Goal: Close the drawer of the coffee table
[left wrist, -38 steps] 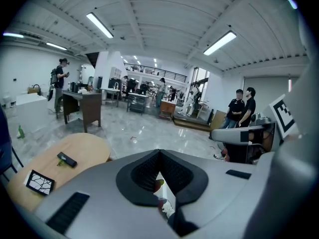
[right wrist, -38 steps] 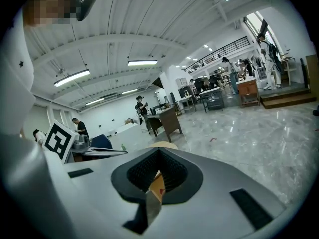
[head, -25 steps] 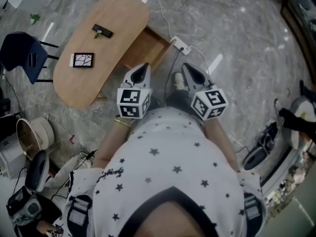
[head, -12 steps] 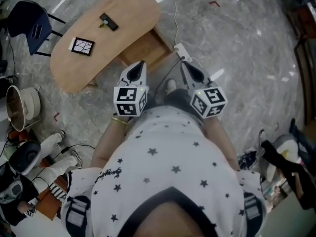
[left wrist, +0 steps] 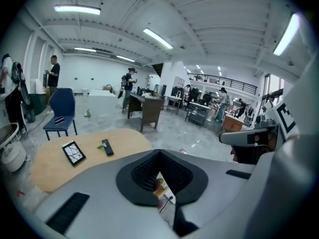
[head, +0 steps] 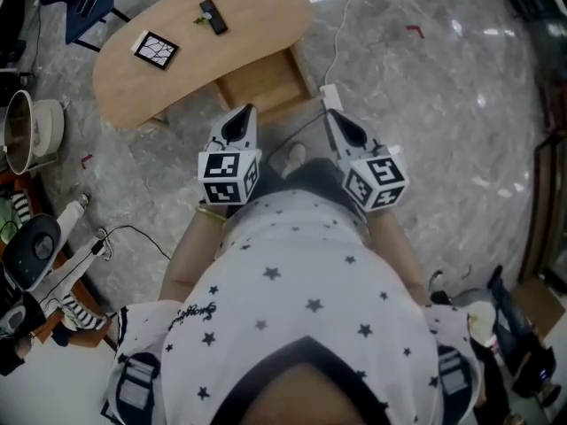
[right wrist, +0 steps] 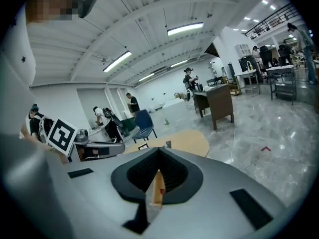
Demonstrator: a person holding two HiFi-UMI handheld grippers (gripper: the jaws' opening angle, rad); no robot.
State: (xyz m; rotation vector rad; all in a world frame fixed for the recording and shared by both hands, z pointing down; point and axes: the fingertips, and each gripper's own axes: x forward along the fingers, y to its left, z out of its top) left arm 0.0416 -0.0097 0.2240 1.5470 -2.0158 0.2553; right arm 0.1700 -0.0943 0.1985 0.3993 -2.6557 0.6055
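My left gripper (head: 241, 120) and my right gripper (head: 338, 127) are held side by side in front of my body. Both have their jaws closed together with nothing between them. Just beyond them, on a grey marbled floor (head: 443, 104), stands the oval wooden coffee table (head: 177, 69). Its drawer (head: 262, 82) juts open from the table's near right edge, just past my left gripper's tips. On the tabletop lie a black-framed tile (head: 156, 50) and a small black object (head: 211, 16), apart. A white power strip (head: 330, 96) lies right of the drawer.
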